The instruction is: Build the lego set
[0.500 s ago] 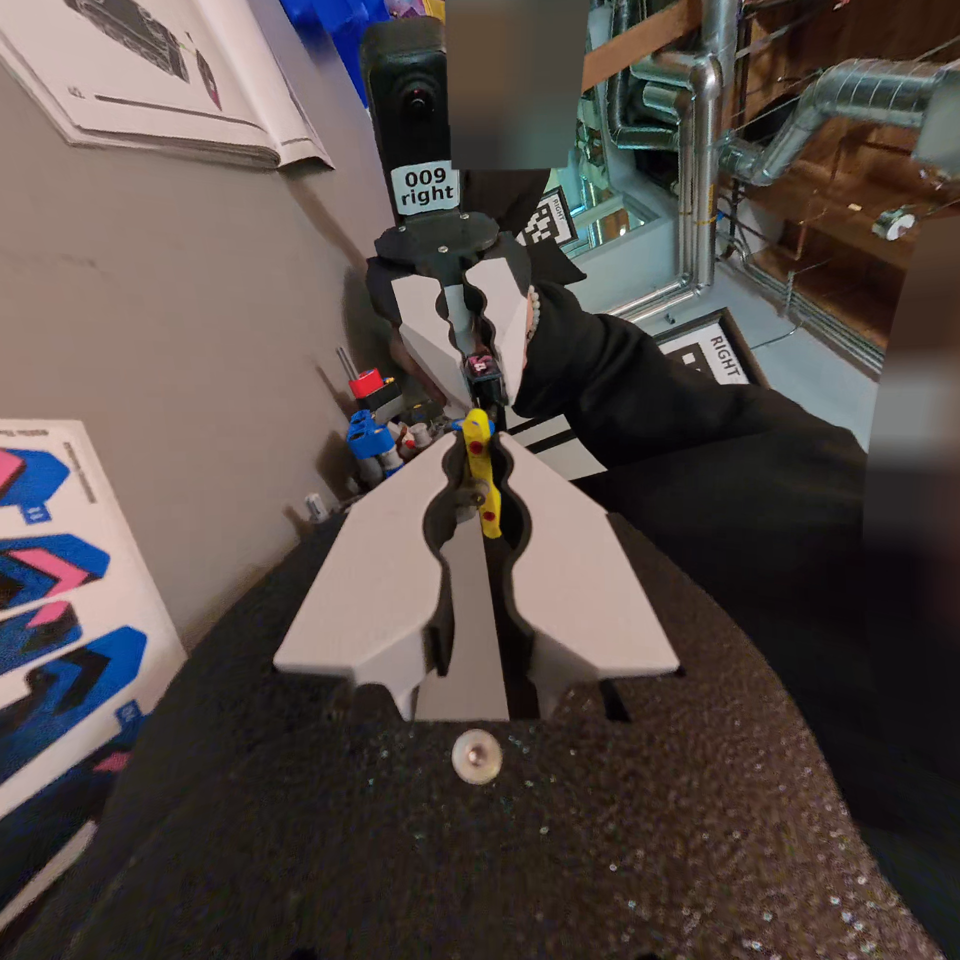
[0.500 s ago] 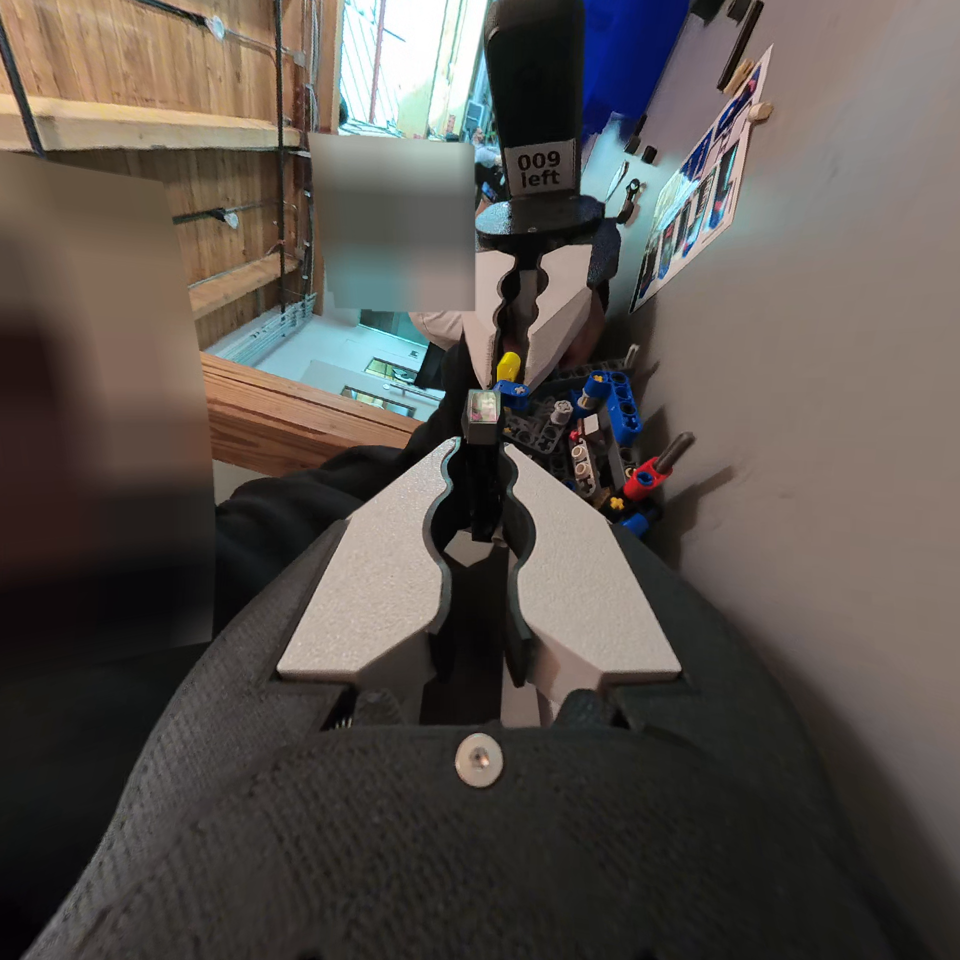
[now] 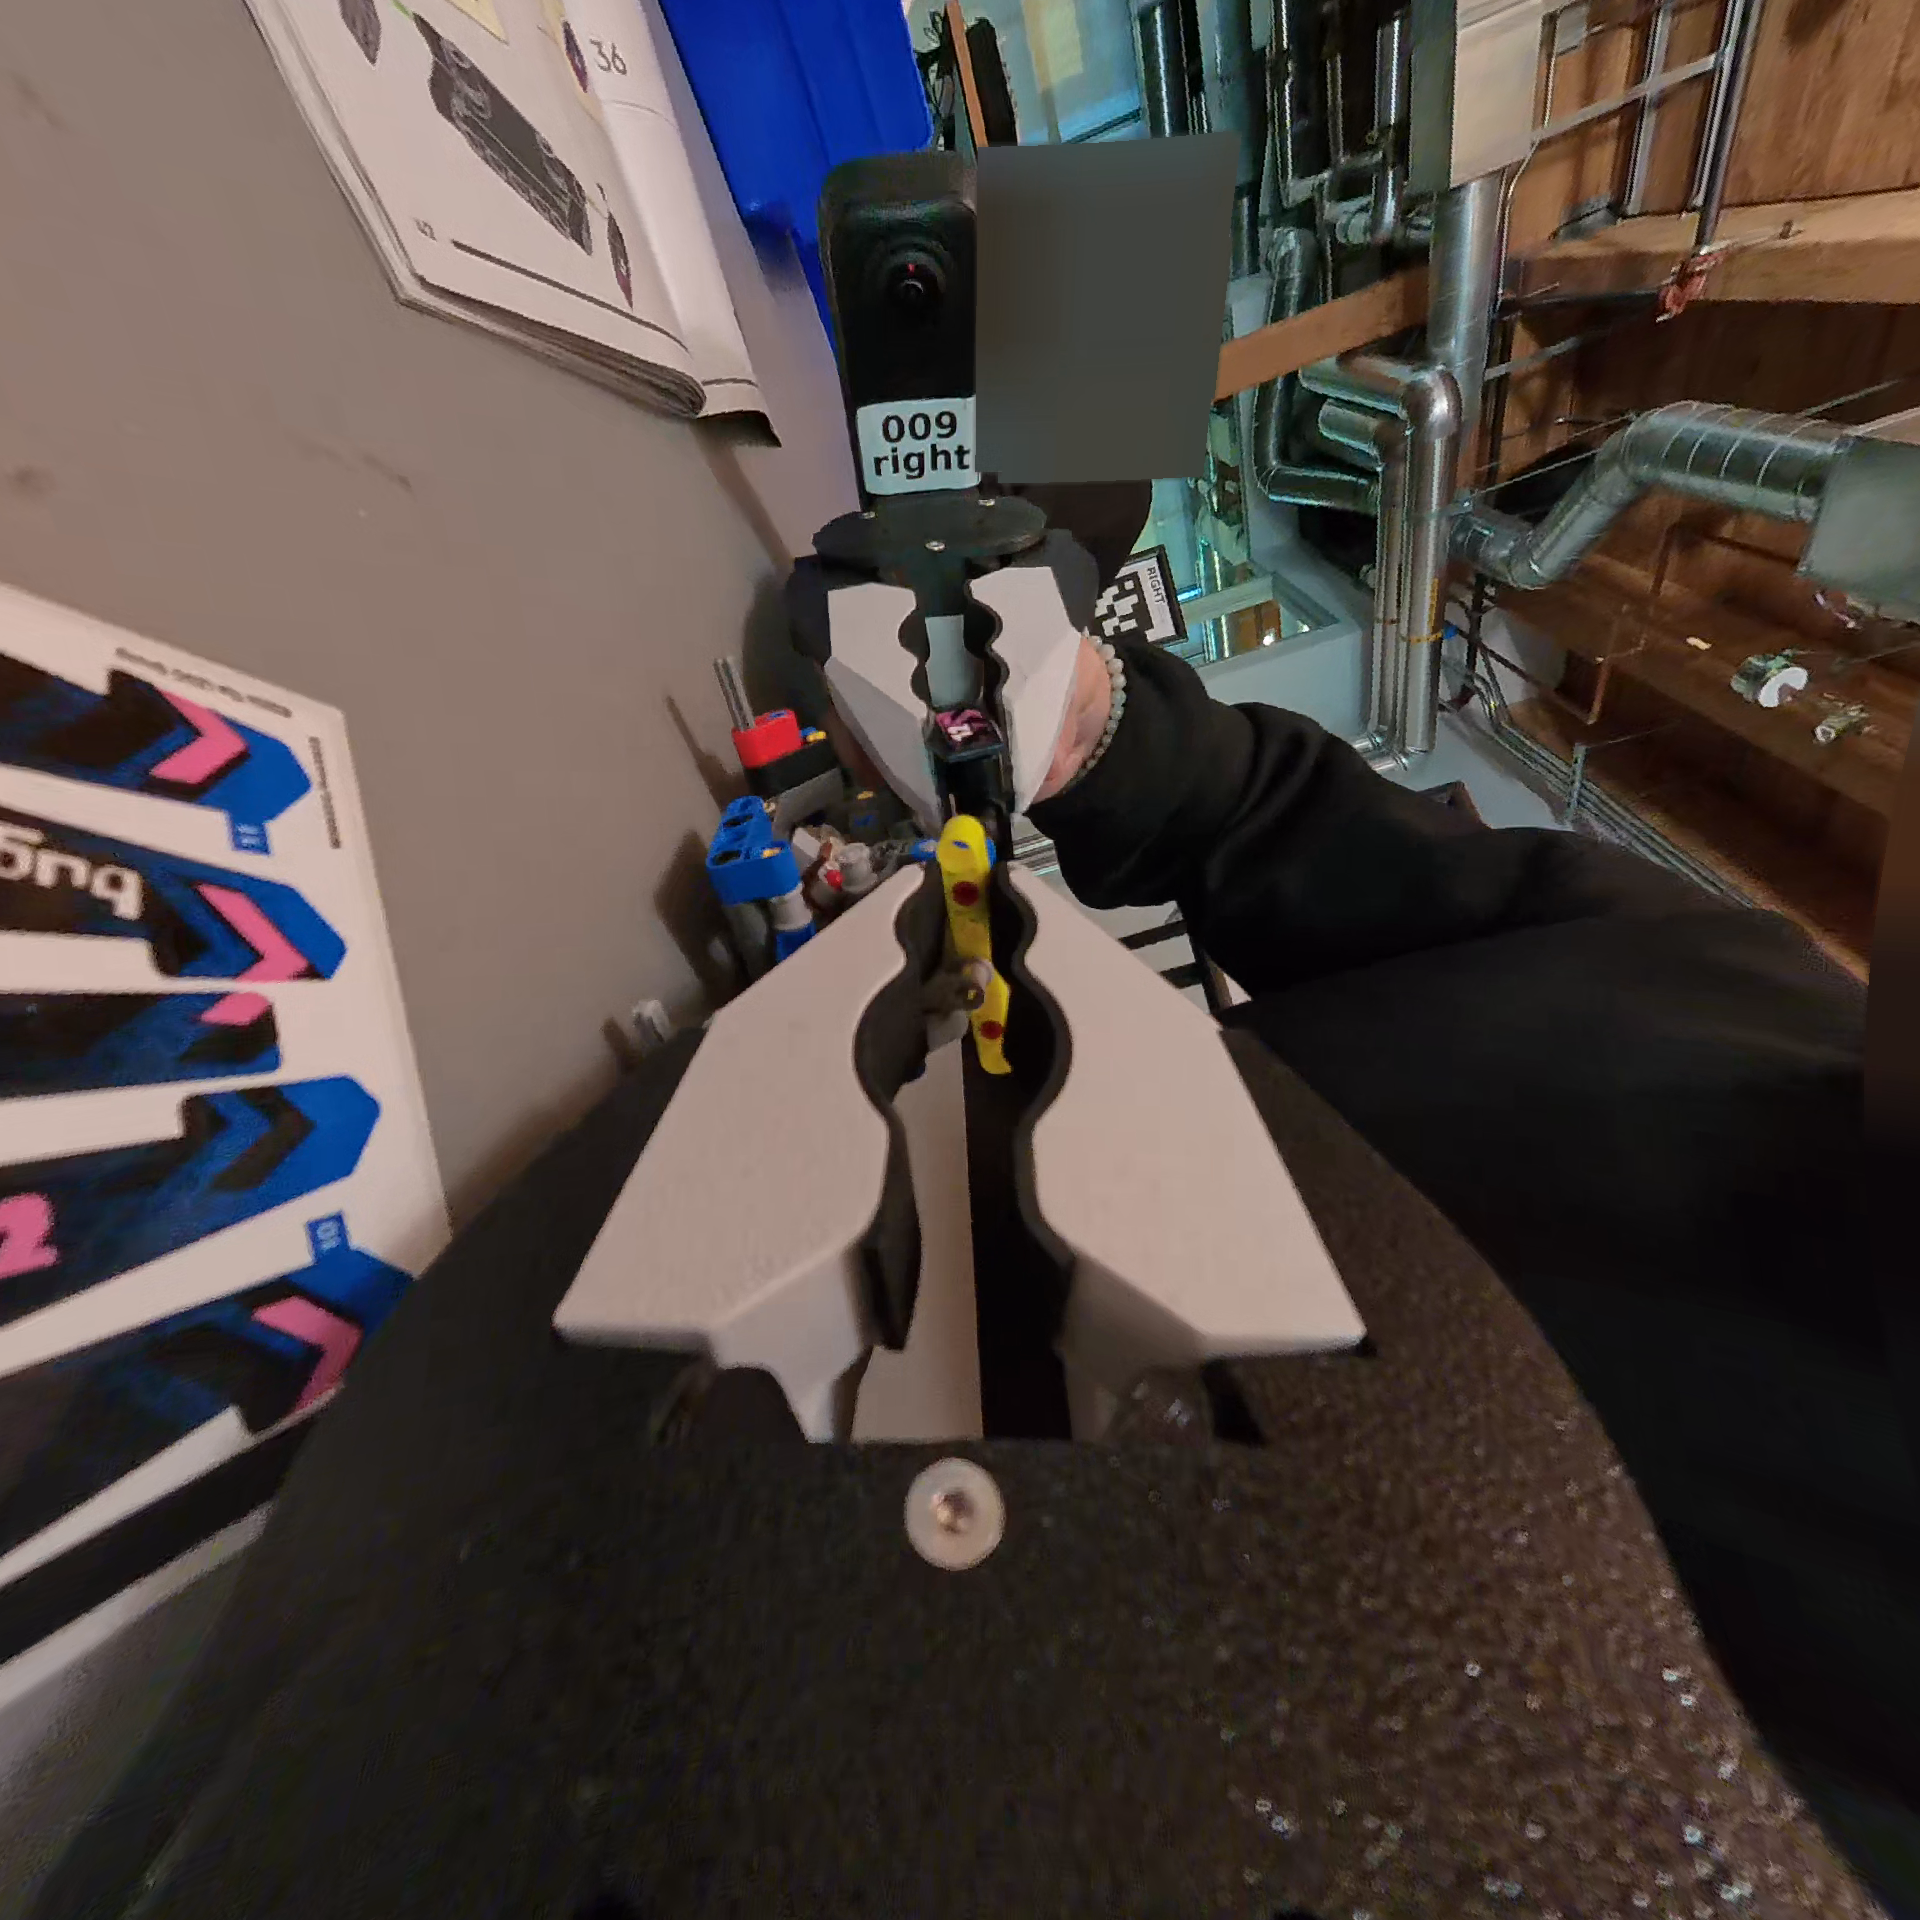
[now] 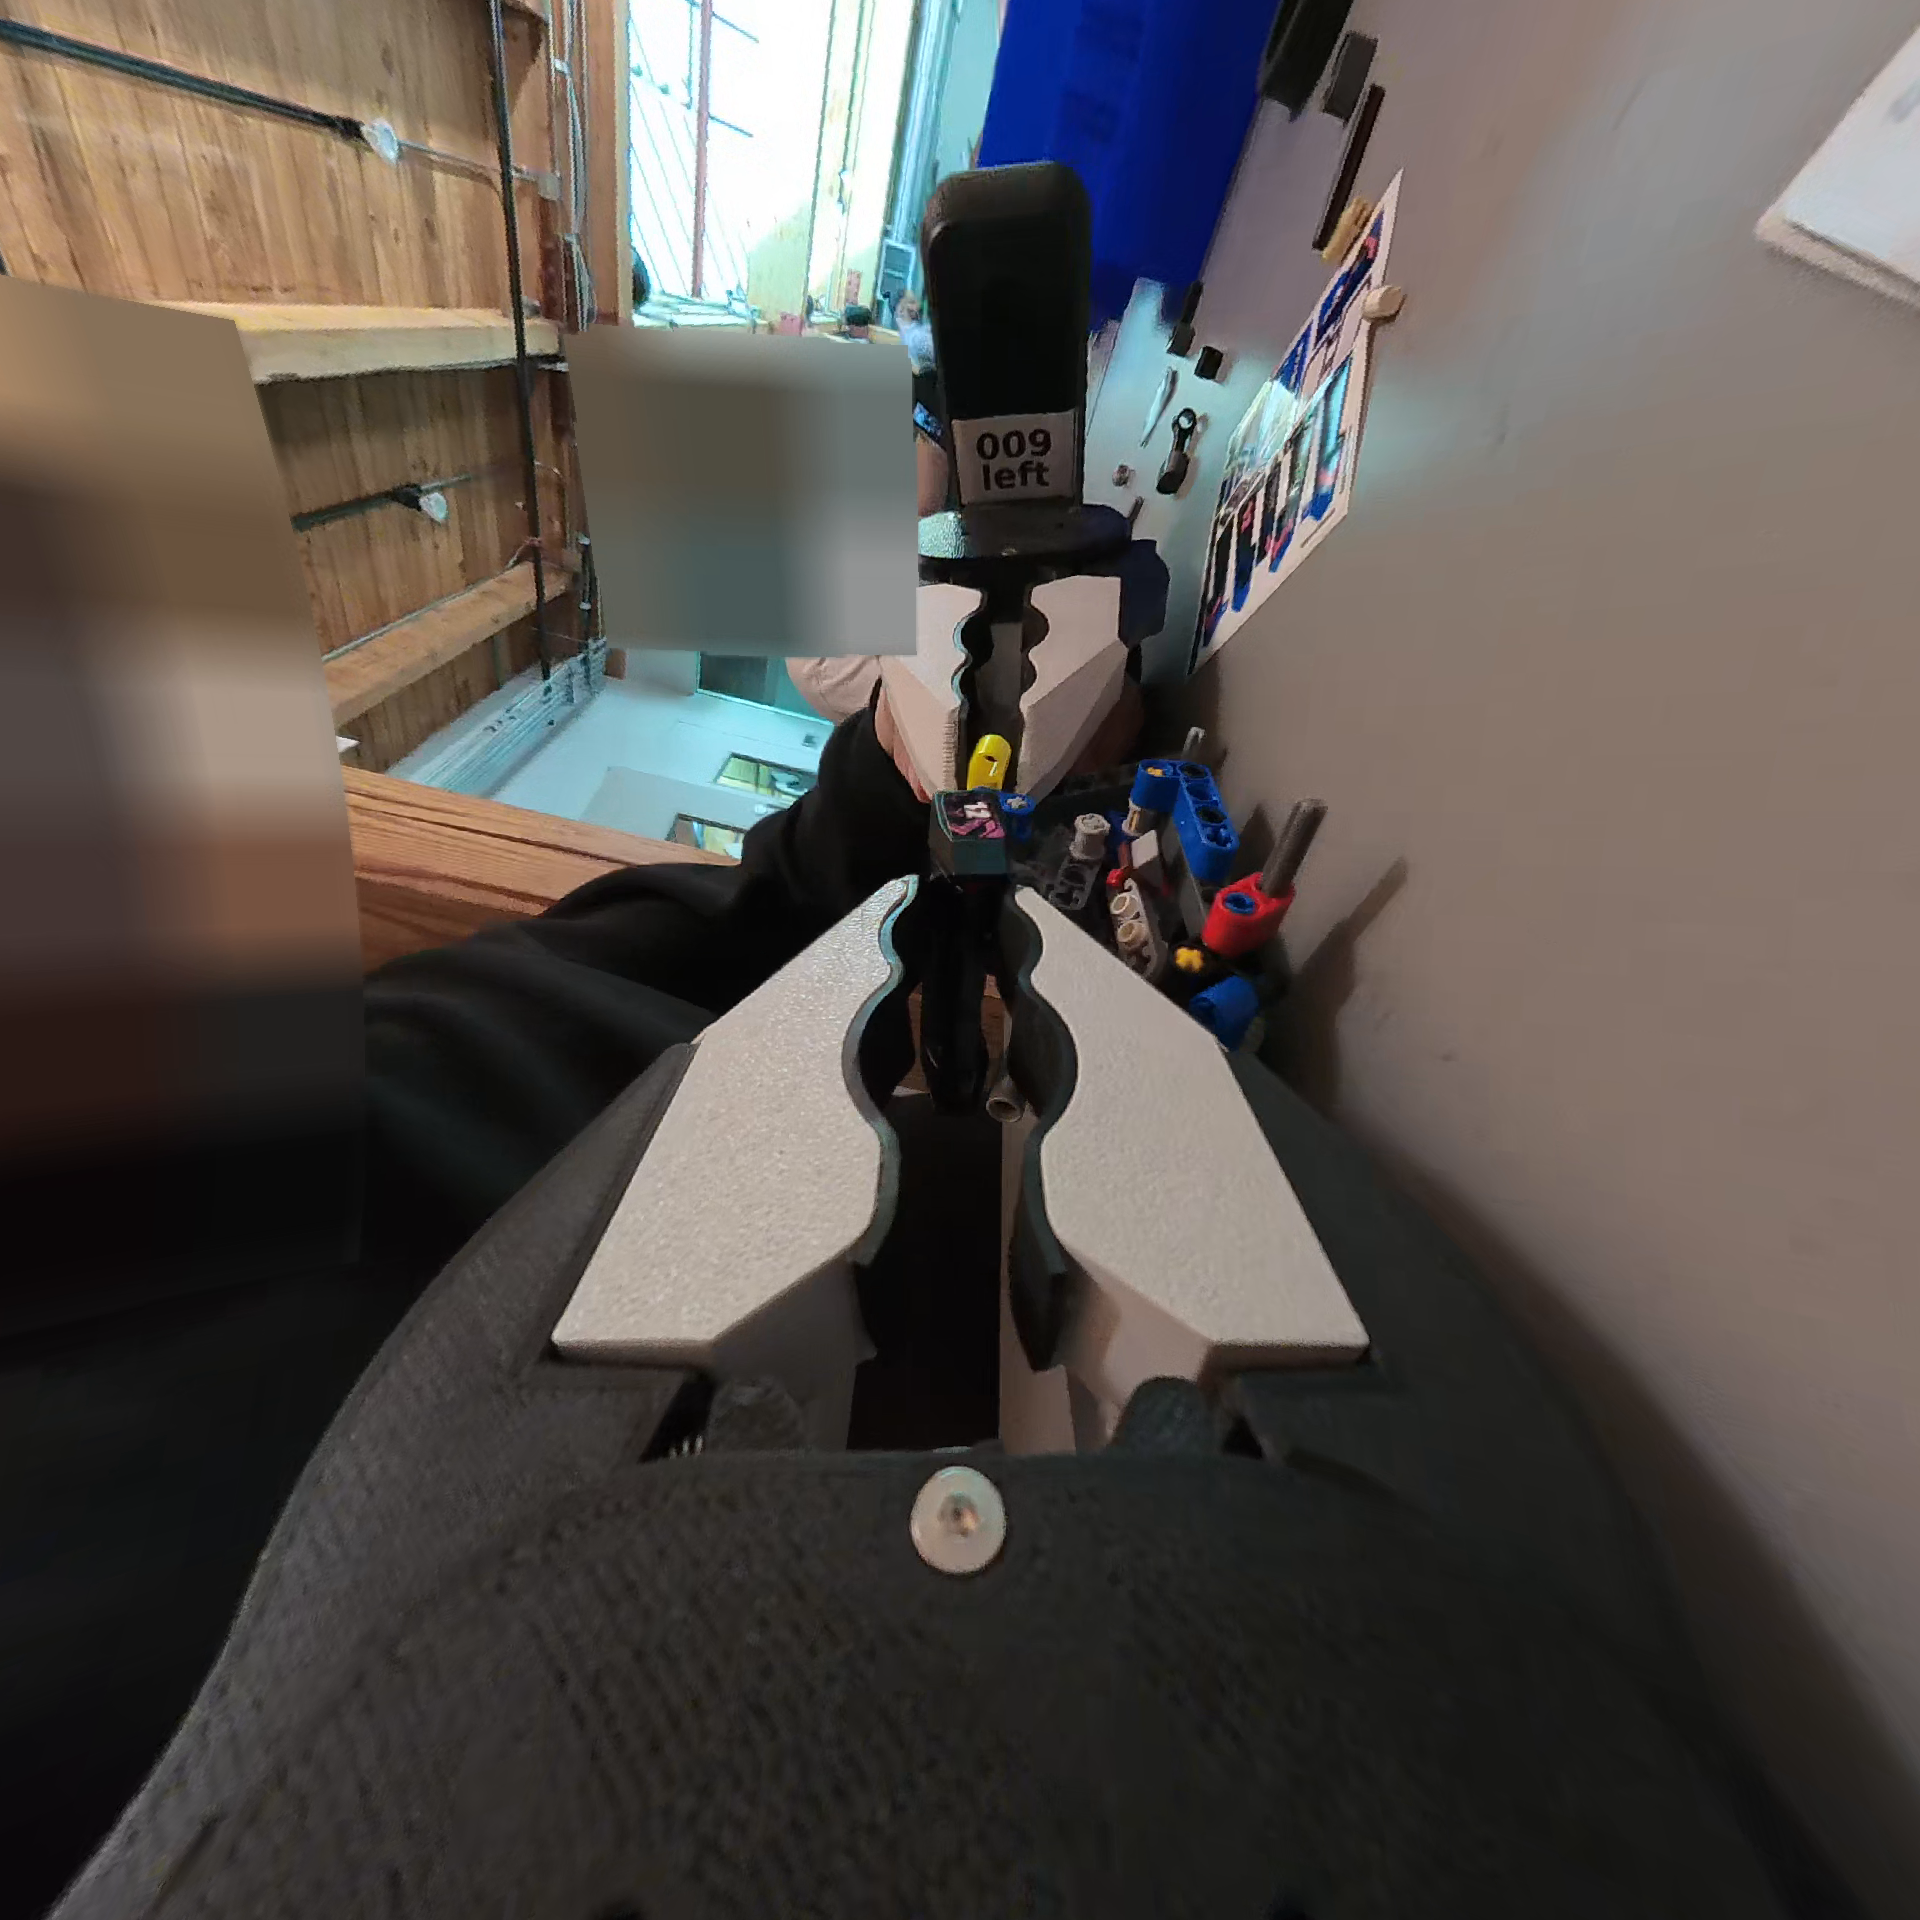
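My left gripper (image 3: 961,883) is shut on a thin yellow beam (image 3: 968,935) with red pins, which stands on edge between the pads and sticks out past the tips. A small grey connector hangs on the beam's left side inside the jaws. My right gripper (image 4: 961,899) is shut on a black piece (image 4: 956,1008), whose end block with a pink sticker (image 4: 974,831) sticks out in front. The grippers face each other tip to tip above the grey table. The black piece (image 3: 971,764) ends just beyond the beam's tip. The right wrist view also shows the left gripper (image 4: 987,758) with the yellow beam (image 4: 987,767).
A pile of blue, red, grey and black building parts (image 3: 774,831) lies on the grey table (image 3: 416,582) beside the tips; it also shows in the right wrist view (image 4: 1184,883). A sticker sheet (image 3: 156,987) and an instruction booklet (image 3: 499,187) lie farther off. A black sleeve (image 3: 1351,883) lies to the side. My two grippers' fingertips are within a few centimetres of each other.
Both grippers keep their hold. The yellow beam's tip and the black piece's end have drawn a little closer together, and both views have shifted slightly.
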### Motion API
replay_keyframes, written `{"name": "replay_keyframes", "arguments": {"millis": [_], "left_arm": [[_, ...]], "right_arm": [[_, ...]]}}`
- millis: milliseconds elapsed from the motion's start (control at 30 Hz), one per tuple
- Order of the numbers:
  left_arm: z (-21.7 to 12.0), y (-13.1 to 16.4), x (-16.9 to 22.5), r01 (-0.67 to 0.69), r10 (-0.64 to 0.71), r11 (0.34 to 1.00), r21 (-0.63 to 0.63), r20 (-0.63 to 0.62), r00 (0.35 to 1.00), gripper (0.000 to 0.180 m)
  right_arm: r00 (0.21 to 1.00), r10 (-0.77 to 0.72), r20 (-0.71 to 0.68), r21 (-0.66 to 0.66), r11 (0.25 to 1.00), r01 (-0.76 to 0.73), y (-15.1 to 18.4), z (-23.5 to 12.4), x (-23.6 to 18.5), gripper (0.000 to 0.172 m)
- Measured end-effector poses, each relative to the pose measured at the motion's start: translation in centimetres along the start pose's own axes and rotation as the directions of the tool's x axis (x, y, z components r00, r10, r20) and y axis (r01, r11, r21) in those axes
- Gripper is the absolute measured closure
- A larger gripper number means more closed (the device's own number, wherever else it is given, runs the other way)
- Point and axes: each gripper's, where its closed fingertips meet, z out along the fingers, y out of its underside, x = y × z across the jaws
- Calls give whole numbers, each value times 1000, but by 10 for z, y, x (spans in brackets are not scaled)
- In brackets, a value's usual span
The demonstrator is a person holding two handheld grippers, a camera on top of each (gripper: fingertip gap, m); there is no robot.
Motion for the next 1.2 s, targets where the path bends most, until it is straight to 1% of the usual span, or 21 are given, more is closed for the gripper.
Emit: {"name": "replay_keyframes", "arguments": {"millis": [167, 400, 467, 567, 733, 833, 867, 1000, 1067, 1100, 1167, 1200], "left_arm": [[0, -2, -2, 20, -20, 1000, 20, 5, 1000, 174], [-1, -5, -3, 36, -36, 998, 48, 8, 999, 174], [-2, -7, -4, 39, -40, 997, 63, 16, 999, 174], [-2, -11, -6, 25, -29, 995, 95, 34, 999, 174], [-2, -19, -7, -2, -5, 990, 141, 51, 999, 174], [1, -17, -2, -29, 25, 990, 139, 30, 999, 174], [1, -15, -1, -40, 37, 990, 133, 28, 999, 174], [-1, -18, -2, -68, 58, 982, 174, 61, 996, 171], [0, -18, -4, -66, 55, 984, 163, 72, 996, 167], [2, -16, -5, -72, 61, 986, 151, 78, 995, 163], [4, -15, -5, -107, 92, 983, 147, 101, 991, 155], [4, -15, -4, -121, 105, 980, 157, 106, 989, 151]], "right_arm": [[999, -6, -32, 30, 1000, 7, -3, 1, 3, 161], [999, 21, -46, 56, 998, -18, -7, 3, 3, 161], [998, 28, -51, 85, 996, -24, -10, 4, 4, 160], [999, 42, -28, 133, 990, -38, -16, 3, 5, 161], [999, 41, -20, 161, 986, -38, -26, 1, 6, 161], [999, 45, 15, 89, 995, -46, -21, -2, 3, 159], [999, 37, -12, 61, 997, -36, -17, -3, 5, 150], [994, 1, -105, 67, 998, 7, -12, -21, 8, 137], [991, -10, -135, 62, 998, 18, -7, -26, 9, 139], [993, -12, -119, 57, 998, 19, -4, -24, 5, 142], [993, -10, -121, 0, 1000, 10, 7, -22, 1, 140], [987, -32, -157, -19, 999, 29, 10, -25, 2, 136]]}}
